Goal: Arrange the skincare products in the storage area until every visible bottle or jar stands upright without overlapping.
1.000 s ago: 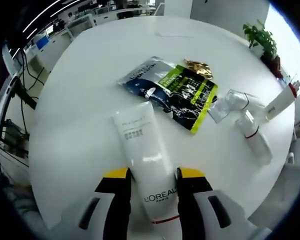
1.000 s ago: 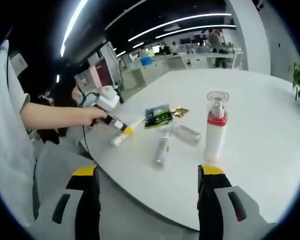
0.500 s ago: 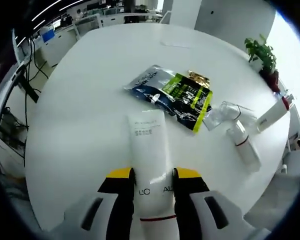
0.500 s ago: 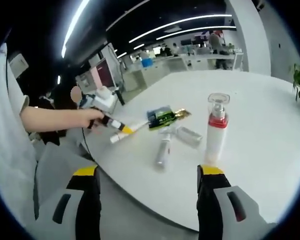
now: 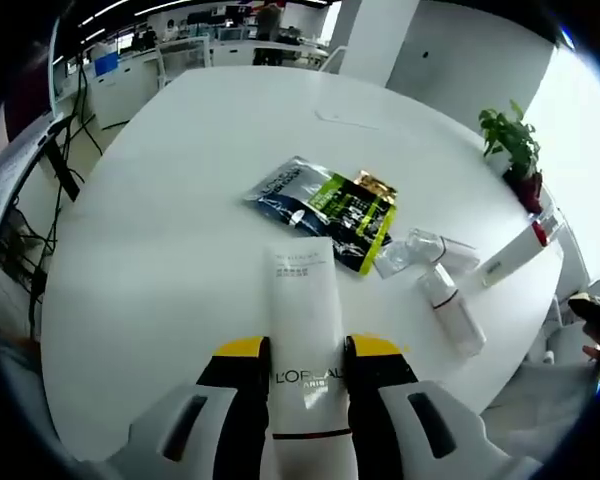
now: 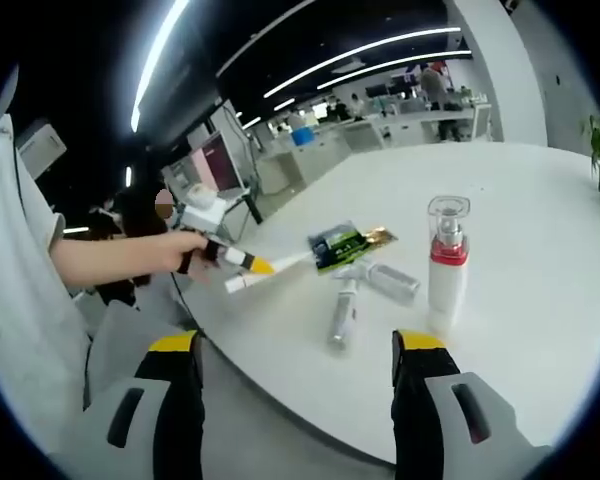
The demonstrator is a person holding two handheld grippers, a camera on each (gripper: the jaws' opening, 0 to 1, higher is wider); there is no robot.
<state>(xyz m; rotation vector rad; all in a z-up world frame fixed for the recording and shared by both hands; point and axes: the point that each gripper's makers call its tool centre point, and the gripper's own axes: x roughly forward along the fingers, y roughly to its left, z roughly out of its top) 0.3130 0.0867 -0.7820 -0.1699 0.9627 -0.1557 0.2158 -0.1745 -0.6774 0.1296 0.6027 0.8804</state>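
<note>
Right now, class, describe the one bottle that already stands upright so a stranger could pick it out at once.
Start at the round white table. Near its edge, beside two clear bottles lying flat, stands a pump bottle. Its white body, red collar and clear cap set it apart, and so does its being upright; the white tube is held in the left gripper.

Glaring off the white table point(image 5: 160, 230) under ceiling light strips point(image 6: 355, 50), bending strongly at edges, blurring slightly.

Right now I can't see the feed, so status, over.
Left gripper shut on white tube. Right gripper open. Pump bottle upright; sachets ahead.
</note>
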